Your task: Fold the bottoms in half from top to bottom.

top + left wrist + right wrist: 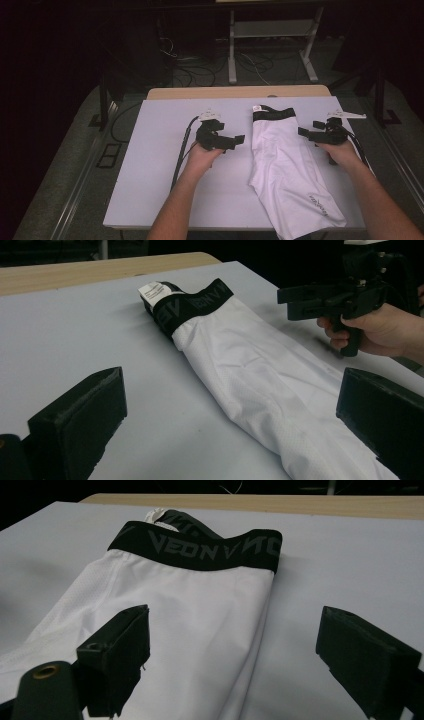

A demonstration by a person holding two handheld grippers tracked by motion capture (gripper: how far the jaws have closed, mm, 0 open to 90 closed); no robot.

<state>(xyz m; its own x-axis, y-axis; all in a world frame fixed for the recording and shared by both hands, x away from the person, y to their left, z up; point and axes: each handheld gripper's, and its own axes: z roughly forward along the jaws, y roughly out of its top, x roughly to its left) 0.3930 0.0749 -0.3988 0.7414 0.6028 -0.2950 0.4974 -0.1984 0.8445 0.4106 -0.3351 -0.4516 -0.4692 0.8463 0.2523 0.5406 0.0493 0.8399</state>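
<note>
White shorts [285,165] lying folded right of table [165,165] centre, long axis 12-to-5, black waistband [272,114] at 12 (label up), flanked by left gripper [239,142] at 9 and nearer right gripper [301,132] at 3, both wide open, empty.

Tabletop [150,170]: pale grey-white sheet over a wooden board, bare wood strip showing along the far edge. White shorts [285,170] with black lettered waistband lie flat on its right half, waistband toward the far edge, hem overhanging the near edge.
</note>
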